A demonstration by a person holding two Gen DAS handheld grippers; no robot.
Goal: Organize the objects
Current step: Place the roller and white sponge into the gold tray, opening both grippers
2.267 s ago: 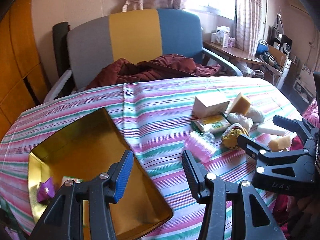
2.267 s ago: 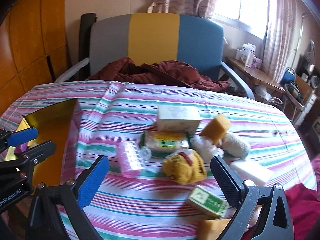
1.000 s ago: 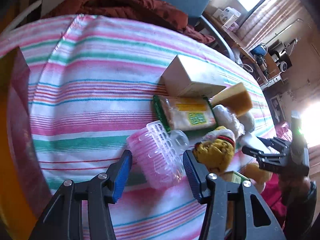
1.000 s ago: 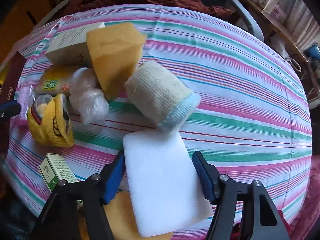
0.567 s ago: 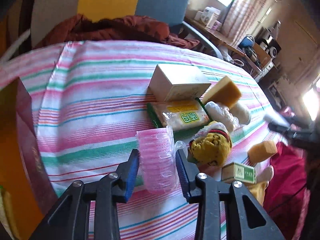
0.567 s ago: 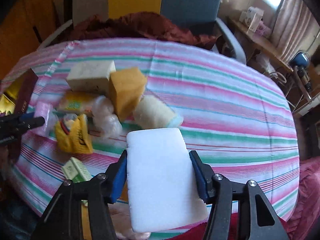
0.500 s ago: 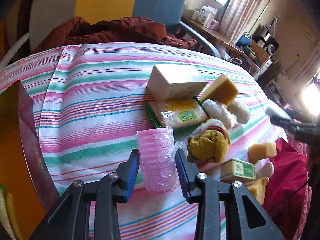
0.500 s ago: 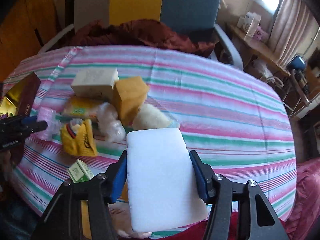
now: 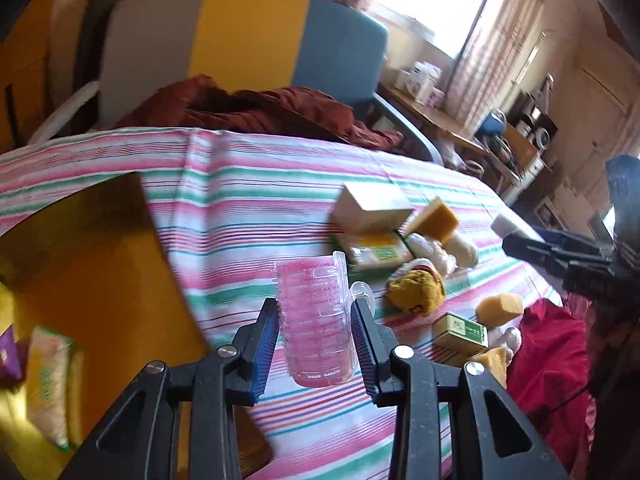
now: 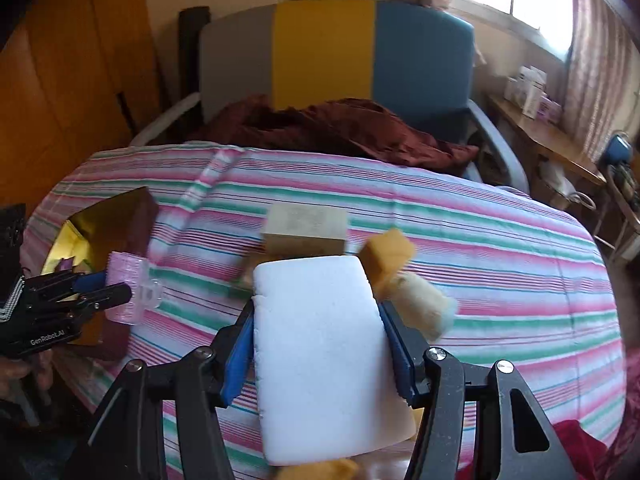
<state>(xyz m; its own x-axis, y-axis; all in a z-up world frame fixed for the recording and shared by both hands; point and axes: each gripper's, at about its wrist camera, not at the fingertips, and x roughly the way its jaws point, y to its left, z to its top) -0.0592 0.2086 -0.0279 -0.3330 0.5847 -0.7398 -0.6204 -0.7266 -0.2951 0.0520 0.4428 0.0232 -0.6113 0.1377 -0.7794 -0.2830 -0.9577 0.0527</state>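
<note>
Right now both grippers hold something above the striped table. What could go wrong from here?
1. The left gripper clamps the pink plastic container only by its sides; the ribbed plastic might slip or crack.
2. The right gripper squeezes the white sponge block, which is soft and sticks out far past the pads, so it could bend and drop.
3. Both loads probably go to the gold box, so the two grippers may collide there.
</note>
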